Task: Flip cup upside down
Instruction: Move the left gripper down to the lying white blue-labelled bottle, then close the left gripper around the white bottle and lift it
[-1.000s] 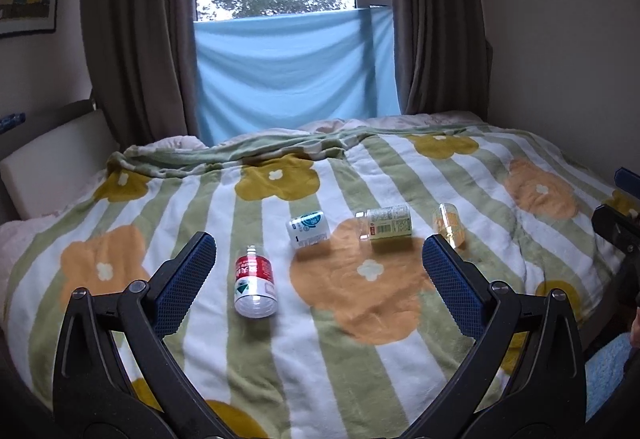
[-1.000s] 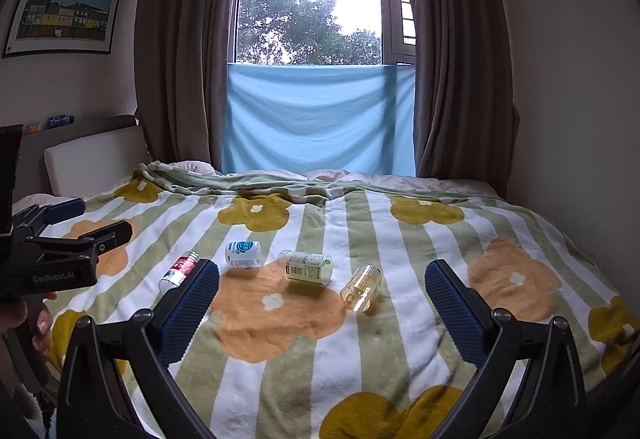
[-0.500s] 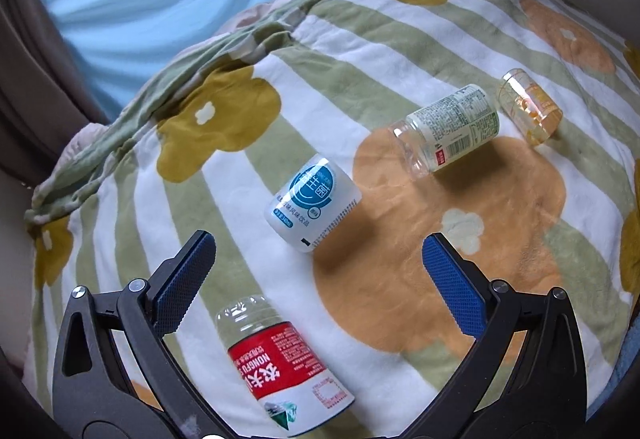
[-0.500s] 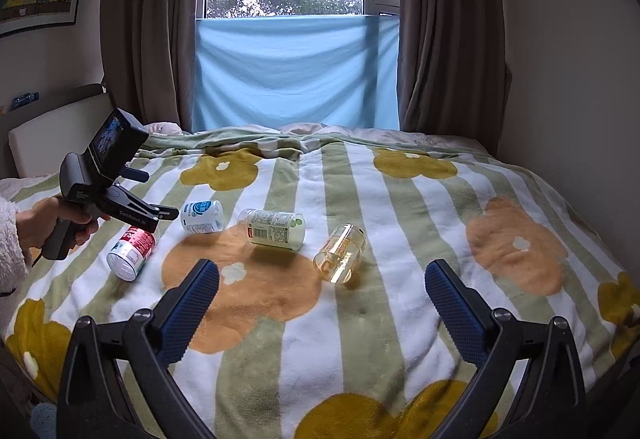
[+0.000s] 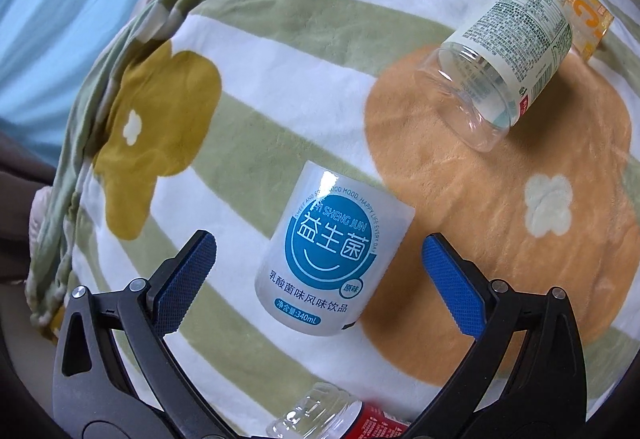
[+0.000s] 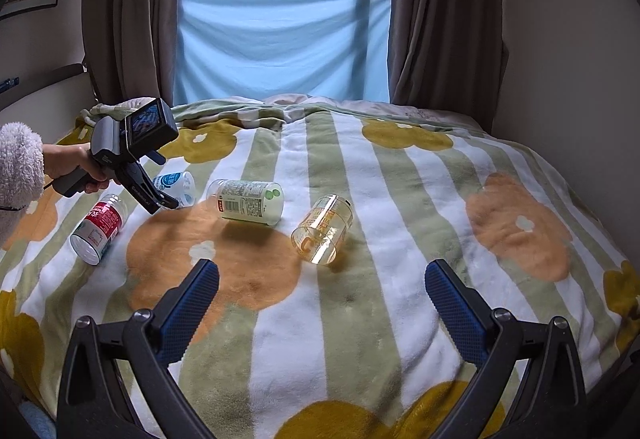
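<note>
Several cups lie on their sides on a flowered blanket [image 6: 360, 339]. A white cup with a blue round label [image 5: 332, 259] rests between the spread fingers of my left gripper [image 5: 316, 251], which is open and does not touch it. From the right wrist view, a hand holds that left gripper [image 6: 160, 199] low over the same cup [image 6: 176, 185]. My right gripper [image 6: 320, 275] is open and empty, a short way in front of a clear yellow-printed cup [image 6: 322, 235].
A clear jar with a green-white label [image 6: 250, 201] lies between the two cups, and a red-labelled cup [image 6: 100, 227] lies at the left. A fleecy sleeve [image 6: 18, 159] is at the left edge. Curtains, a blue cloth and walls bound the bed.
My left gripper has dropped and moved forward until the blue-labelled cup sits between its fingers. The right gripper has edged closer to the yellow cup. Nothing has been gripped.
</note>
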Tool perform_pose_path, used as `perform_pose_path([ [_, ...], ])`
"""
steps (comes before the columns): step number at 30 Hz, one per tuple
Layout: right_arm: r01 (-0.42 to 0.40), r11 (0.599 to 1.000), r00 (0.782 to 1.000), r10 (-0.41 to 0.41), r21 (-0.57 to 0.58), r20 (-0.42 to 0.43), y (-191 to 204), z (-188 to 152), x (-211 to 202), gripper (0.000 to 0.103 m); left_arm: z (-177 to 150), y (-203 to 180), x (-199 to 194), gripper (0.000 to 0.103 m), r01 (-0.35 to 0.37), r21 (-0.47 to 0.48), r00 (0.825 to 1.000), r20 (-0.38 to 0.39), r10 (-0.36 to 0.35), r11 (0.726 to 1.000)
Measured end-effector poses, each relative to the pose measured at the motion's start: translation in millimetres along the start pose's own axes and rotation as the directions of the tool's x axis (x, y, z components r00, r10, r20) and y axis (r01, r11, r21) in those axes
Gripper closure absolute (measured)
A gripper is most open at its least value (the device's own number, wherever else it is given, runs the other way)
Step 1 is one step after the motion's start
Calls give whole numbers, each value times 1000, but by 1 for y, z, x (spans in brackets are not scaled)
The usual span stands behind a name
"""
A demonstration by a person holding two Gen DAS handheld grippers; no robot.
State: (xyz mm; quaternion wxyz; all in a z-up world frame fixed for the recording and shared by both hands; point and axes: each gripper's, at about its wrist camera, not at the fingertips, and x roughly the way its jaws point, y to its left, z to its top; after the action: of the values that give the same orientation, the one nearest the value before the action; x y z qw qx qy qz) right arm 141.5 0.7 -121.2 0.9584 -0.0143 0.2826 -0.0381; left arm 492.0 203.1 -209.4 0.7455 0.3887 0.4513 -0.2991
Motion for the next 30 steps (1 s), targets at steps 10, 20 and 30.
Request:
perform_pose_path([
  [10,-2,1000,1000,2,0,-2,2,-2,4,0,5,0,30,35,27,25,996,-87,-25,999],
  [20,-29,999,999,28,-36,-21,12,-7,9,0,0,-6,22,40,46,23,997,-63,-44,999],
  [30,-75,997,996,73,-32,-42,13,-4,5,0,-10,-50,-55,40,69,61,997,31,-71,996],
])
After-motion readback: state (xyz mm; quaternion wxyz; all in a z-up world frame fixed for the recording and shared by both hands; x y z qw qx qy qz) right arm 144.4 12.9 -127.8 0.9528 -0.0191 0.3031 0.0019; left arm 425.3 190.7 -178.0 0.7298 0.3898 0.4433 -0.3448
